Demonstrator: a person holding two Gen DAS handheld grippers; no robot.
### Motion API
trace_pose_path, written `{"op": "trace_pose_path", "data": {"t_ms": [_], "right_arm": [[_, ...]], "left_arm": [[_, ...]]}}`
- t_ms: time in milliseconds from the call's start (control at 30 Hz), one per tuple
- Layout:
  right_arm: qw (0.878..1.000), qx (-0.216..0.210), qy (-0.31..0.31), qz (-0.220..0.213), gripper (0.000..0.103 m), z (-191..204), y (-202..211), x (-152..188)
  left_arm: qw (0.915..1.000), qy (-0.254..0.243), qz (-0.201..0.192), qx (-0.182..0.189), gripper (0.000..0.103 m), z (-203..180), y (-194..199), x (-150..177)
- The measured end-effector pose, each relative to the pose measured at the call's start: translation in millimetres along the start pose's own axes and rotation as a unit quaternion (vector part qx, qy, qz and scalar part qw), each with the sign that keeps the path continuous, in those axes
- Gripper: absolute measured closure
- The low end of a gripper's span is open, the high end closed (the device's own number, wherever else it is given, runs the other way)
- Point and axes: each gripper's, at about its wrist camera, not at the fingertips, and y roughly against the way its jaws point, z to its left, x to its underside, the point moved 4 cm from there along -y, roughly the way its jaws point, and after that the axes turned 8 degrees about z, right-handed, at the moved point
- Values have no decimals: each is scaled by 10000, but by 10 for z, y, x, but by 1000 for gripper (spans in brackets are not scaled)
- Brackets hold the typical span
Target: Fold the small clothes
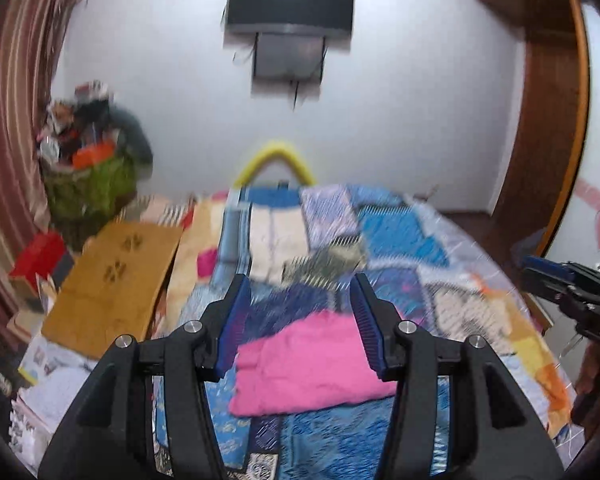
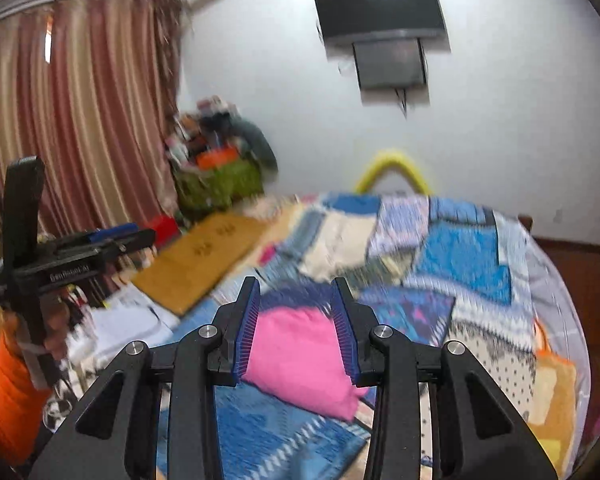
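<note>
A pink garment (image 1: 312,364) lies folded into a rough rectangle on the patchwork bedcover (image 1: 400,236). My left gripper (image 1: 300,284) hangs above its near side, blue pads apart, nothing between them. In the right wrist view the same pink garment (image 2: 300,356) shows past my right gripper (image 2: 296,284), which is also open and empty, held above the cloth. Each gripper shows in the other's view: the right gripper (image 1: 540,270) at the right edge, and the left gripper (image 2: 116,236) at the left, held by a hand in an orange sleeve (image 2: 8,392). Both views are motion-blurred.
A brown cardboard sheet (image 1: 112,284) and papers lie left of the bed. A heap of bags and clothes (image 1: 88,160) stands by the striped curtain (image 2: 72,120). A television (image 1: 290,2) hangs on the far wall, with a wooden door frame (image 1: 552,120) at the right.
</note>
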Motion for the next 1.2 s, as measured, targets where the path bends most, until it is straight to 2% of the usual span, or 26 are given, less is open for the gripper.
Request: {"op": "trace_pose_path", "data": {"t_ms": [233, 400, 500, 567, 800, 867, 933, 1200], "right_arm": [[9966, -83, 99, -818, 70, 331, 504, -88], [9937, -84, 51, -1121, 58, 449, 716, -47], [9939, -32, 49, -1105, 53, 471, 732, -11], [9937, 50, 37, -1116, 38, 477, 753, 18], [9929, 334, 58, -1142, 15, 493, 801, 44], [9923, 413, 50, -1170, 6, 476, 806, 39], [9914, 473, 37, -1217, 1, 474, 830, 38], [9914, 568, 69, -1174, 1, 484, 824, 73]], "left_arm": [[9960, -165, -868, 138, 52, -326, 633, -29], [9930, -32, -1165, 196, 42, -384, 859, 46], [9923, -27, -1228, 160, 36, -410, 937, 90], [9922, 9, -1242, 125, 31, -413, 967, 122], [9924, 144, -1217, 49, 6, -405, 974, 191], [9922, 170, -1236, -2, 4, -405, 976, 206], [9920, 179, -1250, -22, 2, -398, 977, 224], [9924, 154, -1221, -42, 2, -421, 968, 284]]}}
